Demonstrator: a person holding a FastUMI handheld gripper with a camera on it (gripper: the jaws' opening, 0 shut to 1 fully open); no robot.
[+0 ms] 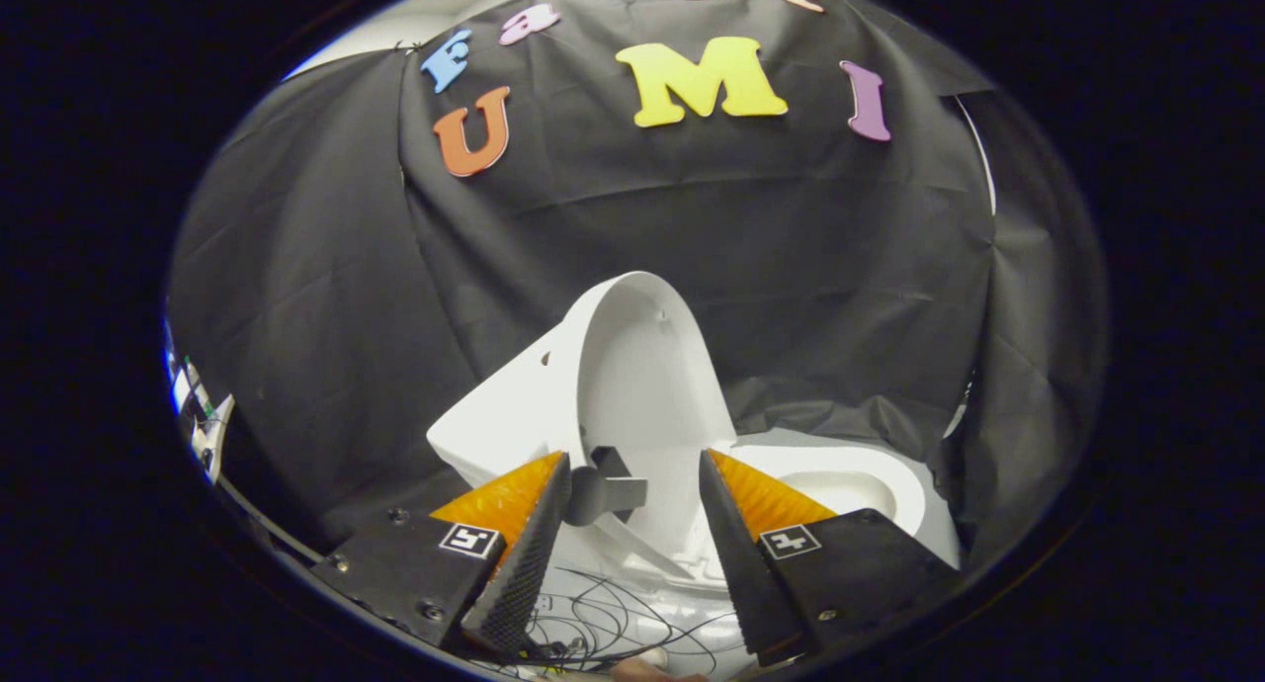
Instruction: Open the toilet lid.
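Toilet lid [632, 366] raised, tilted upright just beyond gripper [632, 465]. Jaws spread apart, gripping nothing; dark handle [603, 489] on lid sits between them, near left finger. Toilet bowl [850, 484] beyond right finger.

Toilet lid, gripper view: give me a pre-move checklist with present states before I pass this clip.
1. Toilet lid raised, leaning back toward the black cloth: ok.
2. Grey handle on the lid lies between the fingers, near one of them: ok.
3. Gripper fingers apart, not pressing the handle: ok.
4. Toilet bowl exposed beyond the fingers: ok.
5. Lid resting stably by itself: cannot tell.
6. Loose wires below the fingers, snag risk: not ok.
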